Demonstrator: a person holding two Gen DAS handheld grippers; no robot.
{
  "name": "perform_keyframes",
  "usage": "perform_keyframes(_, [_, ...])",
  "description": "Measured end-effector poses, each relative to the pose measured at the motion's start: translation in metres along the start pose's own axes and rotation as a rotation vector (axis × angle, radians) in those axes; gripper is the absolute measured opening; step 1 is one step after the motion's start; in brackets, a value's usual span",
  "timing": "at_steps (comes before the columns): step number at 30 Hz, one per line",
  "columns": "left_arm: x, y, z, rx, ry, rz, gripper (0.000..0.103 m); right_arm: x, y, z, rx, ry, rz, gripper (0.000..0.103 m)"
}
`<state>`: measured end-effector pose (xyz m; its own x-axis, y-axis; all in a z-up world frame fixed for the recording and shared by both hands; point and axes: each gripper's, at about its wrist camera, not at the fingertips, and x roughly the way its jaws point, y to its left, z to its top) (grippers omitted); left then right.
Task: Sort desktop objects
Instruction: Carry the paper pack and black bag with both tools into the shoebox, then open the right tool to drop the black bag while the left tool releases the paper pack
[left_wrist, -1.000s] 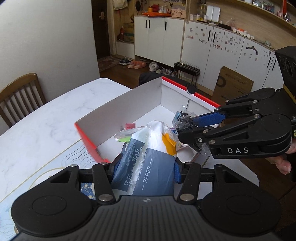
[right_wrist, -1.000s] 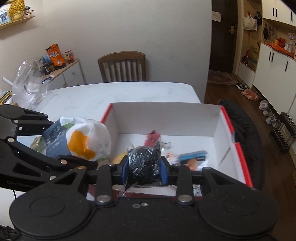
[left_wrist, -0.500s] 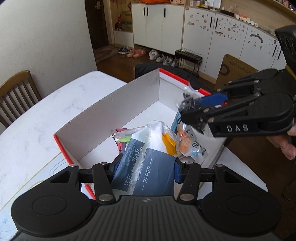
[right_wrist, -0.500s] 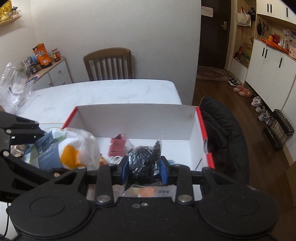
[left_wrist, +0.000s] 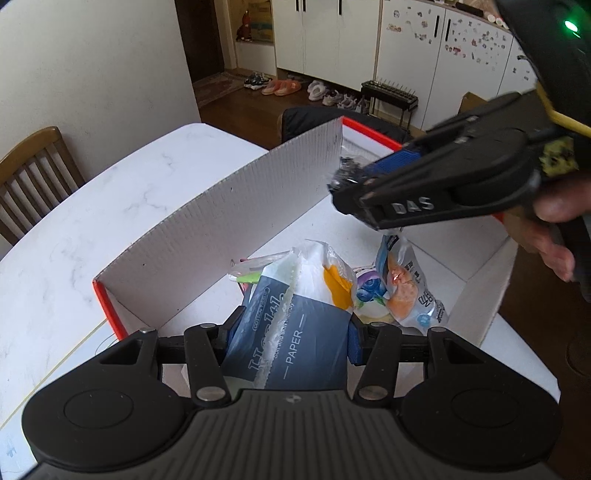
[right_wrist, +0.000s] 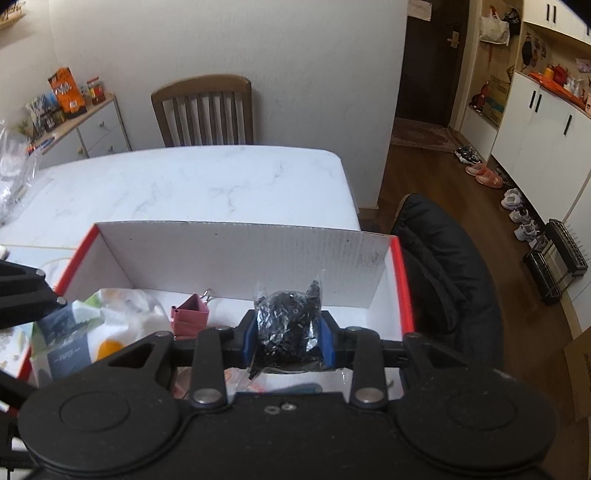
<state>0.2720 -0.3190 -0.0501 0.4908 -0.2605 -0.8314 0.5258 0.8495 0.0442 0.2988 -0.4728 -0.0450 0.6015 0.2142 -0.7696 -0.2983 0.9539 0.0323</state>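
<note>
My left gripper is shut on a dark blue and white tissue pack marked PAPER, held over the near end of a white cardboard box with red edges. My right gripper is shut on a clear bag of small black parts, held above the box; it also shows in the left wrist view. The tissue pack lies low left in the right wrist view.
Inside the box lie an orange snack packet, a blueberry packet and a pink binder clip. The box stands on a white marble table. A wooden chair and a black jacket flank the table.
Both grippers have moved forward and higher over the box with their loads. The right gripper has shifted toward the box's far right end.
</note>
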Motion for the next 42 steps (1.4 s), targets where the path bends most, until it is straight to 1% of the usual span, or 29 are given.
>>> perform_keyframes(5, [0.012, 0.002, -0.001, -0.006, 0.025, -0.003, 0.051, 0.021, 0.000, 0.007, -0.014, 0.023, -0.002, 0.033])
perform_keyframes(11, [0.022, 0.002, -0.006, -0.005, 0.043, -0.007, 0.051, 0.047, -0.006, 0.005, 0.004, 0.096, 0.006, 0.033])
perform_keyframes(13, [0.025, 0.002, -0.007, -0.006, 0.050, -0.010, 0.051, 0.052, -0.005, 0.005, -0.002, 0.120, 0.011, 0.033])
perform_keyframes(15, [0.026, 0.002, -0.008, 0.000, 0.051, -0.008, 0.051, 0.053, -0.003, 0.007, -0.021, 0.125, 0.016, 0.033])
perform_keyframes(17, [0.028, 0.000, -0.007, 0.008, 0.052, -0.005, 0.051, 0.060, -0.002, 0.009, -0.036, 0.155, 0.012, 0.033])
perform_keyframes(23, [0.030, 0.000, -0.005, 0.020, 0.054, -0.002, 0.052, 0.072, -0.003, 0.007, -0.027, 0.194, 0.029, 0.036])
perform_keyframes(26, [0.030, -0.002, -0.005, 0.037, 0.056, 0.005, 0.053, 0.076, -0.004, 0.006, -0.027, 0.207, 0.040, 0.040])
perform_keyframes(28, [0.031, -0.002, -0.004, 0.045, 0.060, 0.003, 0.054, 0.077, -0.004, 0.005, -0.020, 0.211, 0.042, 0.047])
perform_keyframes(29, [0.030, -0.001, -0.004, 0.047, 0.061, -0.002, 0.054, 0.077, -0.005, 0.005, -0.017, 0.209, 0.046, 0.048])
perform_keyframes(31, [0.031, 0.000, -0.005, 0.050, 0.060, -0.007, 0.056, 0.077, -0.007, 0.007, -0.009, 0.207, 0.069, 0.057])
perform_keyframes(34, [0.030, 0.002, -0.005, 0.045, 0.057, -0.015, 0.059, 0.072, -0.006, 0.008, -0.024, 0.195, 0.089, 0.063])
perform_keyframes(37, [0.030, 0.003, -0.005, 0.045, 0.057, -0.019, 0.067, 0.065, -0.006, 0.010, -0.030, 0.182, 0.101, 0.067])
perform_keyframes(39, [0.029, 0.002, -0.006, 0.042, 0.054, -0.025, 0.074, 0.060, -0.007, 0.011, -0.020, 0.173, 0.116, 0.069])
perform_keyframes(41, [0.028, 0.003, -0.006, 0.040, 0.049, -0.027, 0.079, 0.055, -0.008, 0.012, -0.017, 0.167, 0.127, 0.071])
perform_keyframes(42, [0.028, 0.002, -0.007, 0.038, 0.045, -0.027, 0.079, 0.052, -0.007, 0.012, -0.016, 0.164, 0.127, 0.072])
